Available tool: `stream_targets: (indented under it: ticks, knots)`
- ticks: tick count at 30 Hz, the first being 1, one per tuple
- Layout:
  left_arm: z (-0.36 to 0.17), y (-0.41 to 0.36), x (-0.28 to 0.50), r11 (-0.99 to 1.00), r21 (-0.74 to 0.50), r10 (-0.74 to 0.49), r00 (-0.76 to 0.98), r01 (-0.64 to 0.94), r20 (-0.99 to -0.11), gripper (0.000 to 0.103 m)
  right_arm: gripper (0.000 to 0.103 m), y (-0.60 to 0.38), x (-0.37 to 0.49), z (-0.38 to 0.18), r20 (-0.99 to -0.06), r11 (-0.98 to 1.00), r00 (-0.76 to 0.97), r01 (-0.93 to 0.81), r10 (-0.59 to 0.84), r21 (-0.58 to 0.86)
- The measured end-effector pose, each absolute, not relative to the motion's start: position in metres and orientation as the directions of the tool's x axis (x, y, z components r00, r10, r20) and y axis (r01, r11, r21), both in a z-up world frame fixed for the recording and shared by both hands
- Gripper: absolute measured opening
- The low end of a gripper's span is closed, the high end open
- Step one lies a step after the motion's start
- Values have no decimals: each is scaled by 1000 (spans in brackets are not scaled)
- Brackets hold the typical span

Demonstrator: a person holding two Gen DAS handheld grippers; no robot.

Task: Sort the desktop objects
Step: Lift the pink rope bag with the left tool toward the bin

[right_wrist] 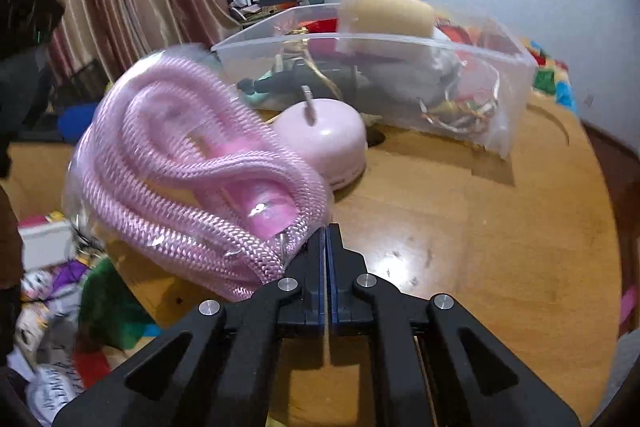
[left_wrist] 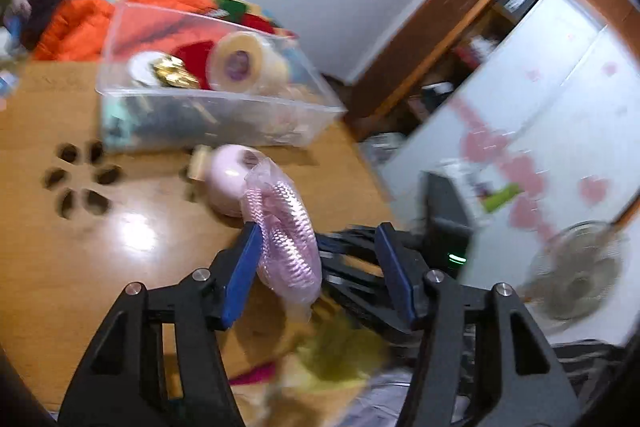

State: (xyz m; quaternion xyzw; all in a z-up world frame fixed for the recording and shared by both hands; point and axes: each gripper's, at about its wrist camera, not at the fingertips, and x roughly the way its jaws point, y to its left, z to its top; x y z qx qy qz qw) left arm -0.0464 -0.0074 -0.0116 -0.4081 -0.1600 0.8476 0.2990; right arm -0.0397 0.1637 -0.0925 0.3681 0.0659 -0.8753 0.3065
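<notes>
A coil of pink braided rope in a clear bag hangs above the wooden table. My right gripper is shut on the bag's lower edge. In the left wrist view the same rope bag stands between the fingers of my left gripper. It leans on the left blue pad, while the right pad stands well apart from it. A pink dome-shaped object sits on the table just behind the rope. Behind that is a clear plastic bin full of items, with a tape roll on top.
A flower pattern of dark holes marks the table to the left. Orange fabric is piled behind the bin. A fan stands on the floor past the table's right edge. Toys and bags crowd the floor at the left.
</notes>
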Motion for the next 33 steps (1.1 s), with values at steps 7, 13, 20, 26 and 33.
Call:
stream_targets:
  ticks: [7,13,20,26,33]
  knots:
    - [-26,-3,-49,-888,-357,459,-569,-289,-682,58,4,172,-43,-96,-652,-771,-492,592,-576,234]
    - [-7,5,-43,-896,-284,441,-606,-341,-663,58,5,155,-38,-94,-662,-778,-521,609,-538,153]
    - [1,22,-42,-930,-71,303,-643,-361,-703,58,4,118,-39,-95,-666,-716,-456,677,-590,171]
    - [-1,24,-45,-926,-13,258,-606,-378,-752,58,9,140,-44,-99,-644,-678,-377,666,-666,312]
    - [-6,39,-50,-906,156,101,-559,-393,-823,58,81,154,-15,-80,-587,-640,-415,730,-695,241]
